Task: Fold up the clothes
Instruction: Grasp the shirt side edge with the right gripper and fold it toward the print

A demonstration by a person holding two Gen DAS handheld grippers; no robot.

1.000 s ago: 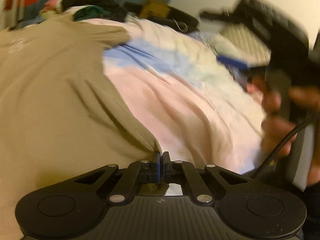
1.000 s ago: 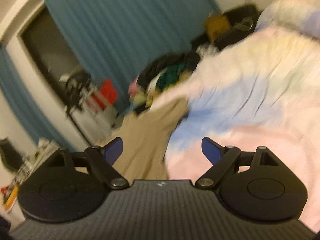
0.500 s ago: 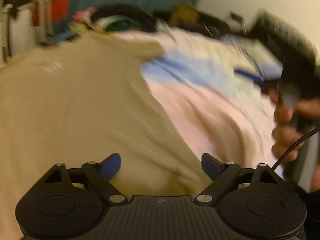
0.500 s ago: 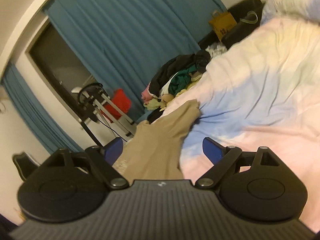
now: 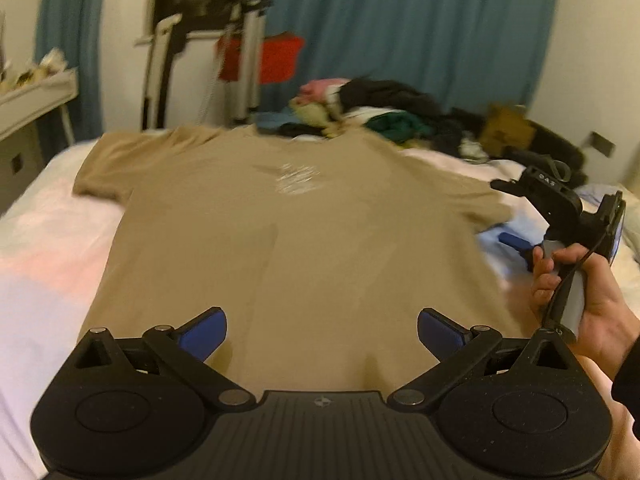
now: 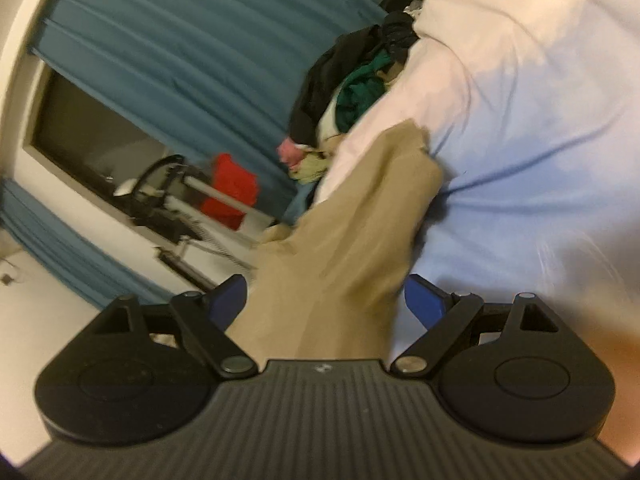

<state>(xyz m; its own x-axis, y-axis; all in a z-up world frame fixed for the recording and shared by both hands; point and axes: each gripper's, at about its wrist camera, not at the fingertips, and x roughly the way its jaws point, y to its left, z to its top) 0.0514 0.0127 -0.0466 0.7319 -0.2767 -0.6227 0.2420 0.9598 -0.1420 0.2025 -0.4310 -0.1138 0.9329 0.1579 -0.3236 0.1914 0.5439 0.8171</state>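
Observation:
A tan T-shirt (image 5: 300, 240) lies flat and face up on the bed, sleeves spread, a pale print on its chest. My left gripper (image 5: 320, 320) hovers over the shirt's near hem; its jaws are opening wide, with only the flat fabric below them and nothing gripped. My right gripper (image 6: 324, 292) is open and sits low at the shirt's right sleeve (image 6: 392, 184), the tan cloth running between its blue fingers (image 6: 424, 300) without being pinched. In the left wrist view a hand (image 5: 592, 304) holds that gripper by the shirt's right edge.
The pastel pink, blue and white bed cover (image 5: 48, 248) shows on both sides of the shirt. A pile of mixed clothes (image 5: 360, 108) lies beyond the collar. Behind it hang blue curtains (image 5: 420, 20), with a metal stand and red item (image 5: 276, 56); a white desk (image 5: 32, 96) stands left.
My left gripper went from shut on the shirt's hem to wide open, letting it go, and swung to face the shirt squarely. My right gripper dropped toward the right sleeve and rolled.

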